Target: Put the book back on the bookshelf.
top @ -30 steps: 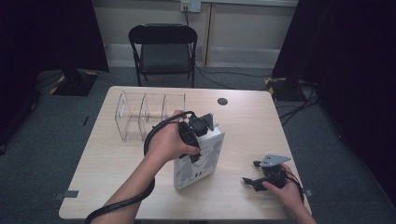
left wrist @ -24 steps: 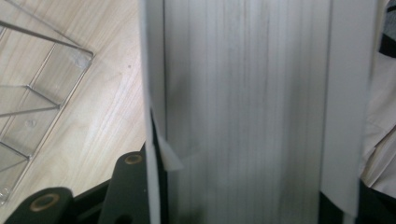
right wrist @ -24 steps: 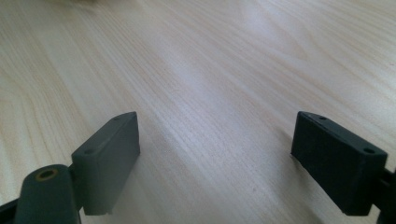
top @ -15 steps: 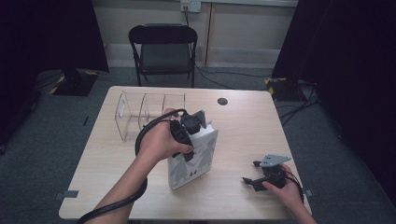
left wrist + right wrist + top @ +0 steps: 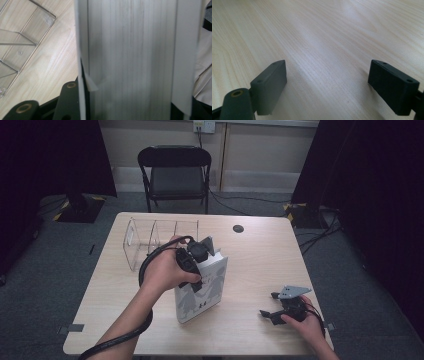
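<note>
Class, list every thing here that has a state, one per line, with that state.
Book: closed, tilted up on its edge, gripped.
Left gripper: shut on the book.
Right gripper: open, holding nothing, resting on the table.
Clear divider rack: empty.
Folding chair: unfolded, unoccupied.

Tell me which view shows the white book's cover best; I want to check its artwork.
The high view: the thick white book with a grey cover illustration stands tilted on the light wooden table, cover facing the camera, gripped at its top by the left gripper. The left gripper view gives a close-up of its page edges.
</note>
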`<state>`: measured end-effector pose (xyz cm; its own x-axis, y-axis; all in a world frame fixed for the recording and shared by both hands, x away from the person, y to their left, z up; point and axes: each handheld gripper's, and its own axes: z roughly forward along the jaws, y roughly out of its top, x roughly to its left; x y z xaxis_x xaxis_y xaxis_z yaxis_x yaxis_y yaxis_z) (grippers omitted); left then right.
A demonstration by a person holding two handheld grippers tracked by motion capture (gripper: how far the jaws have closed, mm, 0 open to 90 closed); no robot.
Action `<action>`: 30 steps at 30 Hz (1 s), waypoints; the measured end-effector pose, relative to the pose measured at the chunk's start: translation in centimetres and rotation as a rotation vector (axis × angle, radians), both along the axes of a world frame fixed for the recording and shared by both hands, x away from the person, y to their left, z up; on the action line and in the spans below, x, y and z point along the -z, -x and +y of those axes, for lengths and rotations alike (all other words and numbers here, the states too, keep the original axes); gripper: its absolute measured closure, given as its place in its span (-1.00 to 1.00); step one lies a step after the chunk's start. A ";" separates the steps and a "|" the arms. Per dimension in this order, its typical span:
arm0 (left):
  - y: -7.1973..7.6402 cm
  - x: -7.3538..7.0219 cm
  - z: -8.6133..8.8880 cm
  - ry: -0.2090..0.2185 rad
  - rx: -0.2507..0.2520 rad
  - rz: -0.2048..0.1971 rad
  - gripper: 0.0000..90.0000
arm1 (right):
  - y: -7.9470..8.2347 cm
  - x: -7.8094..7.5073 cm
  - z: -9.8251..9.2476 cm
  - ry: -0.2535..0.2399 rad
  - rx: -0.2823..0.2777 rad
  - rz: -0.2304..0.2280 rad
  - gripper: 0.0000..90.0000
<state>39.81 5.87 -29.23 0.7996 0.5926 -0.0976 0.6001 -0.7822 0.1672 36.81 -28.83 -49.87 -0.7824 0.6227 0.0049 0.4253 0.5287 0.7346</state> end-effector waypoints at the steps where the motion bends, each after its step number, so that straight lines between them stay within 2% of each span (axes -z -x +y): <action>1: 0.0 0.0 0.1 0.001 -0.007 0.001 0.18 | 0.0 0.0 0.0 -0.001 0.000 -0.001 -0.67; 6: -0.1 0.0 0.8 -0.010 -0.014 0.006 0.18 | 0.0 0.0 0.0 -0.001 0.000 -0.001 -0.67; 12: -0.2 -0.1 1.5 0.011 -0.043 0.013 0.18 | 0.0 0.0 0.0 -0.001 0.000 -0.001 -0.67; 16: -0.2 -0.3 1.7 0.005 -0.046 0.010 0.18 | 0.0 0.0 0.0 -0.001 0.000 0.000 -0.67; 20: -0.3 -0.3 2.4 0.011 -0.073 0.011 0.18 | 0.0 0.0 0.0 -0.001 0.000 0.000 -0.67; 30: -0.3 -0.5 3.4 -0.006 -0.098 0.007 0.18 | 0.0 0.0 0.0 -0.001 0.000 0.000 -0.67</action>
